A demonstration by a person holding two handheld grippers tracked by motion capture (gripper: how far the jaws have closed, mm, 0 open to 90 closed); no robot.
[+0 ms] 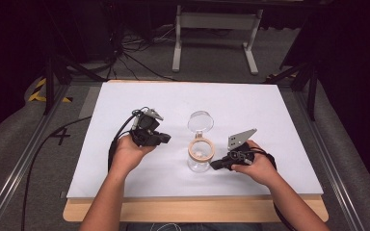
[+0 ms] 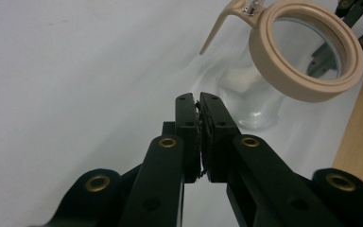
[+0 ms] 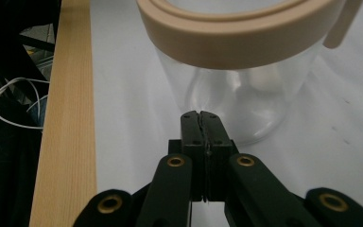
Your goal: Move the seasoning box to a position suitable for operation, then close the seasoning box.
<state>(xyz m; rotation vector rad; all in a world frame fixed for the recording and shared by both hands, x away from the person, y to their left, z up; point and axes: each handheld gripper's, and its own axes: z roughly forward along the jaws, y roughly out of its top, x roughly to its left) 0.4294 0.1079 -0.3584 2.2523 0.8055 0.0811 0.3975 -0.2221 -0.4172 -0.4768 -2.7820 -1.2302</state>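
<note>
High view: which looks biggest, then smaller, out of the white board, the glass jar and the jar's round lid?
1. White board, biggest by far.
2. Glass jar with its tan ring.
3. Round lid, a bit smaller than the jar.

Jar (image 1: 200,155) between two hand-held grippers

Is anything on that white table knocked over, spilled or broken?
Nothing stands out. The clear glass jar stands upright on the white table, its tan-rimmed hinged lid swung open behind it, with no spill or crack that I can see. Both tongs, left and right, are shut and hold nothing.
</note>
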